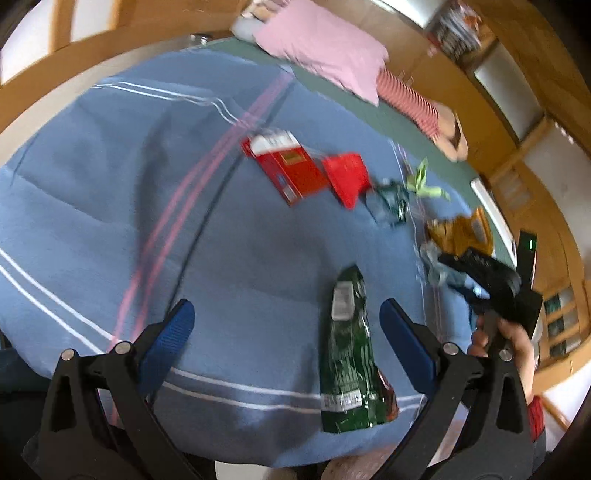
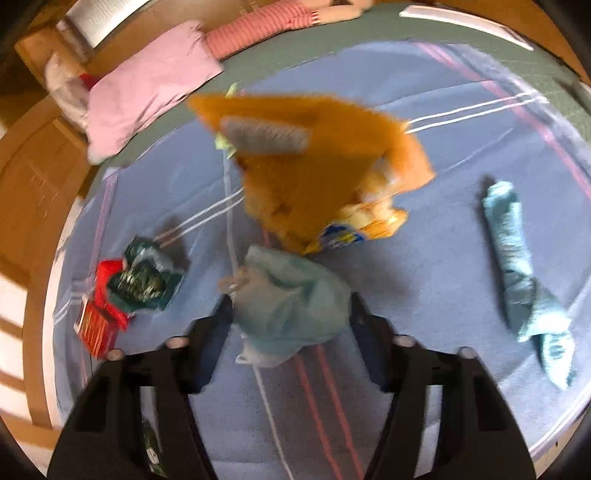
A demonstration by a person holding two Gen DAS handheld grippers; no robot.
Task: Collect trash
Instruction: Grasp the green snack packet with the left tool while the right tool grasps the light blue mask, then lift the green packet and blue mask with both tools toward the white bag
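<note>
Trash lies scattered on a blue striped blanket (image 1: pixel 110 184). A long green snack bag (image 1: pixel 347 350) lies flat between the fingers of my left gripper (image 1: pixel 288 325), which is open and clear of it. Further off lie a red box (image 1: pixel 288 170), a red wrapper (image 1: pixel 347 177), a crumpled dark green wrapper (image 1: pixel 389 201) and a lime scrap (image 1: pixel 424 184). My right gripper (image 2: pixel 290 317) is shut on a pale blue plastic bag (image 2: pixel 291 295). Just beyond it is a blurred orange chip bag (image 2: pixel 314 166); I cannot tell whether it rests on the blanket.
A pink pillow (image 2: pixel 147 85) and a person's striped sleeve (image 2: pixel 258 29) lie at the far side of the bed. A rolled teal cloth (image 2: pixel 517 266) lies to the right. A hand (image 1: pixel 517 343) holds the right gripper. Wooden bed frame and cupboards surround the bed.
</note>
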